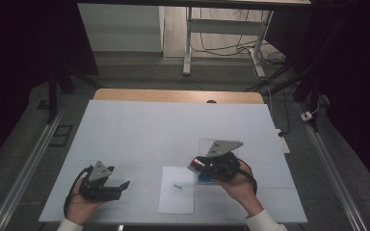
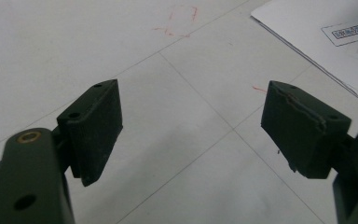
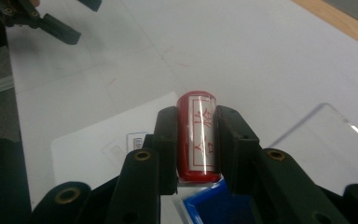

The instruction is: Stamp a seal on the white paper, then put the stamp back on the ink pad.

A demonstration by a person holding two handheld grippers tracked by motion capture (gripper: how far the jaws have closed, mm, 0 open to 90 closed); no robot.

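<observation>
A red cylindrical stamp (image 3: 196,135) with red characters on a white label sits clamped between the jaws of my right gripper (image 3: 196,128), held above the table. In the high view my right gripper (image 1: 196,164) hovers right of a white sheet of paper (image 1: 176,199) that carries a small printed box (image 1: 177,187). A blue tray (image 3: 216,207) lies just below the stamp. My left gripper (image 2: 191,123) stands open over bare table, nothing between its pads; in the high view the left gripper (image 1: 123,185) rests at the front left.
A clear plastic sheet (image 3: 326,140) lies right of the stamp. The white table cover (image 1: 139,130) has faint grid lines and small red marks (image 2: 179,21). The wooden table edge (image 1: 173,95) runs along the far side; desk legs and cables stand beyond.
</observation>
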